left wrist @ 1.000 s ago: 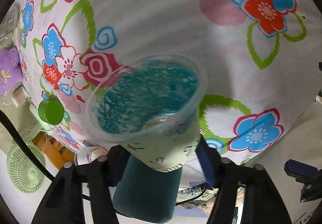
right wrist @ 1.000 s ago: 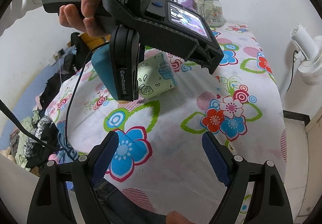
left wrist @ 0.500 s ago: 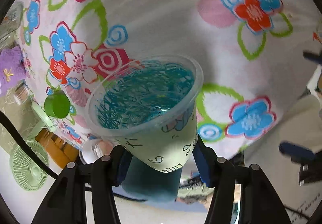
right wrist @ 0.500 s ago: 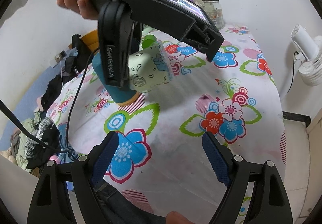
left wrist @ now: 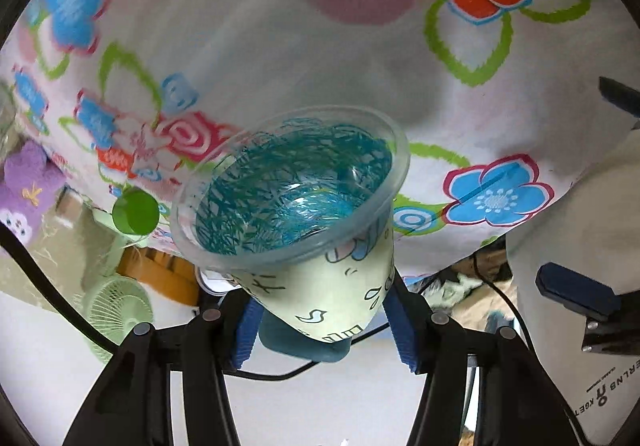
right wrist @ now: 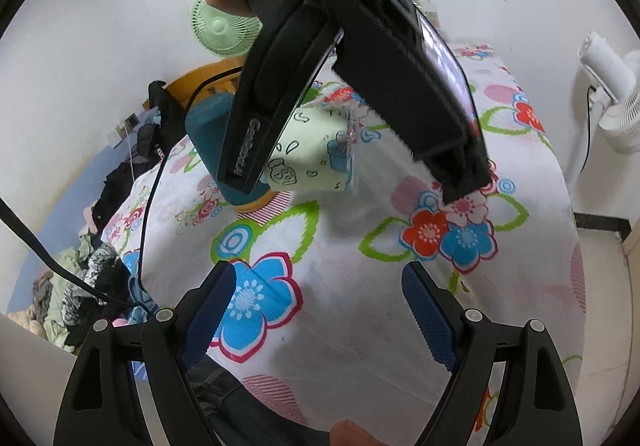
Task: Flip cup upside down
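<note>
My left gripper (left wrist: 324, 322) is shut on the cup (left wrist: 304, 230), a clear plastic cup with a pale green printed sleeve and a teal base. It holds the cup in the air over the flowered cloth (left wrist: 280, 25), mouth tilted toward the cloth. In the right wrist view the cup (right wrist: 312, 161) lies roughly on its side, rim to the right, in the left gripper (right wrist: 248, 161) held by a hand. My right gripper (right wrist: 320, 310) is open and empty, low over the near part of the cloth (right wrist: 360, 286).
A green fan (left wrist: 116, 310), a purple plush toy (left wrist: 24, 185) and a green round lid (left wrist: 135, 210) lie beyond the cloth's edge. A white fan (right wrist: 612, 101) stands at the right. Clothes (right wrist: 88, 266) are piled on the floor at the left.
The left gripper has risen and turned further, tipping the cup's mouth more toward the cloth. The right gripper has stayed still and open.
</note>
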{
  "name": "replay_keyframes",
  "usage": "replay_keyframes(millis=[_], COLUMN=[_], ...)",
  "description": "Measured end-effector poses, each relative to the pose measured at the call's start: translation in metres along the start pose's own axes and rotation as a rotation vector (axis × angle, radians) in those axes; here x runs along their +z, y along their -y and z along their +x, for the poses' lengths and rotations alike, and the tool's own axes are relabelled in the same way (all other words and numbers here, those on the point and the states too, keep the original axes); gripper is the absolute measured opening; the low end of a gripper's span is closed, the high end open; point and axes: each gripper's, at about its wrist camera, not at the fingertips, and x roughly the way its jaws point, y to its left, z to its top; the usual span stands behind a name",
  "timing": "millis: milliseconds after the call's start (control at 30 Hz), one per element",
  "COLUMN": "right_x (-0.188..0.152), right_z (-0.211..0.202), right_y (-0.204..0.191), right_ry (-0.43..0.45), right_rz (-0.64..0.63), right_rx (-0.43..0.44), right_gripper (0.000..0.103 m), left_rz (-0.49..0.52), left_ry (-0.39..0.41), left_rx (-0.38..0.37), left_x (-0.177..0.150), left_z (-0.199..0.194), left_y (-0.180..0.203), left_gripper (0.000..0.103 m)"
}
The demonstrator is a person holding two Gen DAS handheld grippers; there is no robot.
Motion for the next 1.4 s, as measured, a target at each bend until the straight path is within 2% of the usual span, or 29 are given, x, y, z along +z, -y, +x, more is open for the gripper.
replay_keyframes(millis=[200, 300, 533, 800, 1067, 1233, 1400], right_x=[-0.002, -0.003, 0.001, 0.000, -0.004, -0.004, -0.003], right_z=[-0.002, -0.004, -0.008, -0.010, -0.014, -0.017, -0.019], right_y=[0.014, 0.016, 0.008, 0.003, 0.004, 0.004, 0.003], right_ry=[0.025, 0.039, 0.064, 0.071, 0.081, 0.085, 0.096], right_rz=[0.034, 0.032, -0.013, -0.027, -0.019, -0.027, -0.032], right_rx=[0.018, 0.025, 0.032, 0.034, 0.029, 0.017, 0.011], right_gripper=[0.087, 0.087, 0.087, 0.087, 0.087, 0.087, 0.087], left_rz=[0.023, 0.022, 0.004, -0.009, -0.025, -0.020, -0.044], left_ry=[-0.109, -0.135, -0.105, -0.054, -0.049, -0.024, 0.061], left_rx=[0.052, 0.065, 0.052, 0.072, 0.088, 0.083, 0.056], left_x=[0.016, 0.023, 0.033, 0.033, 0.041, 0.045, 0.037], left_z=[0.010, 0.008, -0.012, -0.031, -0.029, -0.038, -0.047], left_y=[0.003, 0.006, 0.009, 0.013, 0.016, 0.020, 0.011], left_gripper=[0.059, 0.059, 0.059, 0.060, 0.060, 0.067, 0.087])
